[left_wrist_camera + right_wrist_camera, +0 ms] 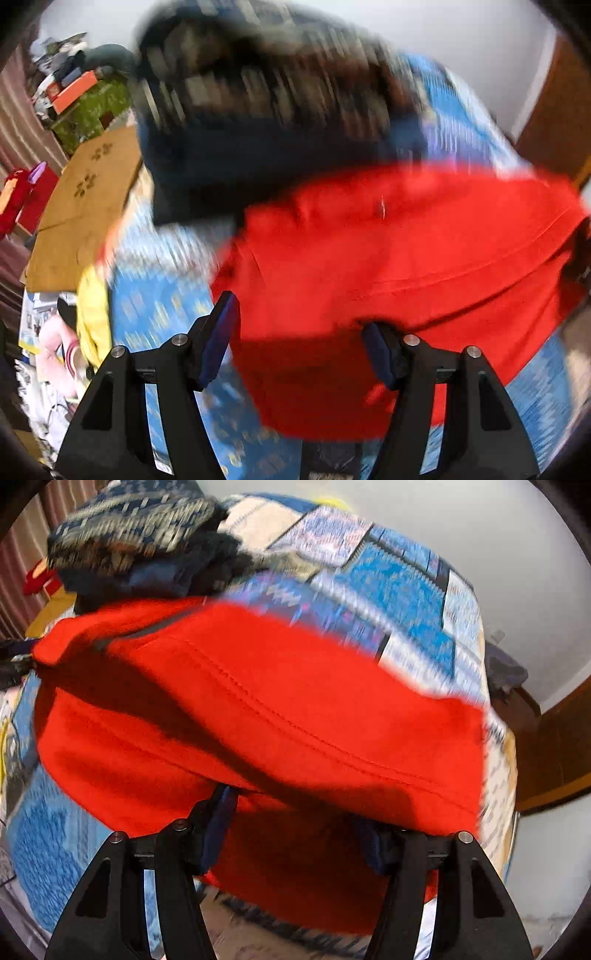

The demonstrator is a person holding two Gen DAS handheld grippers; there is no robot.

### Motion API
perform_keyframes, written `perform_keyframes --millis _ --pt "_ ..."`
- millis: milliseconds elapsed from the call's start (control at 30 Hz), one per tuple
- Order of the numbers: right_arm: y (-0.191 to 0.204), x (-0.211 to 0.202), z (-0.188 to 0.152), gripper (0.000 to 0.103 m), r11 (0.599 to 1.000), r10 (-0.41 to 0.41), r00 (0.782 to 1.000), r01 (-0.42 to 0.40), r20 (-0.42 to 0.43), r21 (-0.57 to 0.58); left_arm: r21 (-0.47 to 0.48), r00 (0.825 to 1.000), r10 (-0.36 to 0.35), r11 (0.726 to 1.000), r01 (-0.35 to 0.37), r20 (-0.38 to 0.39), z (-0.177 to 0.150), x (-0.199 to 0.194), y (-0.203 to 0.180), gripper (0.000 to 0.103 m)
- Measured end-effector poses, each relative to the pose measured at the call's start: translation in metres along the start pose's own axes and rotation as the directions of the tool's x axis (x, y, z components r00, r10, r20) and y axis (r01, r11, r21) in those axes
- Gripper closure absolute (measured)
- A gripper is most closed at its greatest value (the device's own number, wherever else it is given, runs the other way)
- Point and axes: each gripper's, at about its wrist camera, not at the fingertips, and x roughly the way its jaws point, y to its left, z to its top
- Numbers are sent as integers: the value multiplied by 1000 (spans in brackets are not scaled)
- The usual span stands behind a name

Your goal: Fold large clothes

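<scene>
A red garment [388, 266] lies spread on the bed, blurred by motion in both views. My left gripper [299, 314] hovers over its near left part, jaws well apart; its blue pads [218, 343] are bare and nothing is pinched. In the right wrist view the red garment [258, 701] shows a stitched seam, and a fold of it lies over the tips of my right gripper [295, 812]. Those jaws also stand apart, with red cloth between them and no pinch visible.
A stack of dark, patterned folded clothes [258, 110] sits on the bed beyond the garment, also seen as the dark clothes [140, 542]. The blue patterned bedspread [162, 302] surrounds it. A cardboard sheet [85, 206] and clutter lie left; a wooden door [554, 746] stands right.
</scene>
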Motion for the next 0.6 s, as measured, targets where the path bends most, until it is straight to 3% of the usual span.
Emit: perform_keyframes --millis 67,133,233,300,400,500,600 --pt "-9 -19 13 47 995 -91 991 87 98 45 -68 995 -22 997 28 94 28 -30 14 39" --pt "-28 -50 23 46 979 -175 960 146 218 144 -108 982 -18 993 39 188 45 -61 24 39" --pt "-60 -89 22 45 953 -139 935 37 327 299 -155 962 4 987 40 274 54 -95 35 37" --pt "-72 -103 16 39 939 -121 926 -10 358 343 -167 956 10 985 41 294 50 -106 41 31" --pt "-78 -113 -1 27 933 -126 925 -12 358 359 -168 960 29 986 19 280 35 -105 46 21" --pt "-78 -103 -20 25 940 -138 944 31 299 339 -168 977 32 986 4 210 14 -86 51 21" --pt "-84 -79 -31 25 945 -119 971 47 207 324 -201 995 -10 979 30 100 -15 -55 59 21"
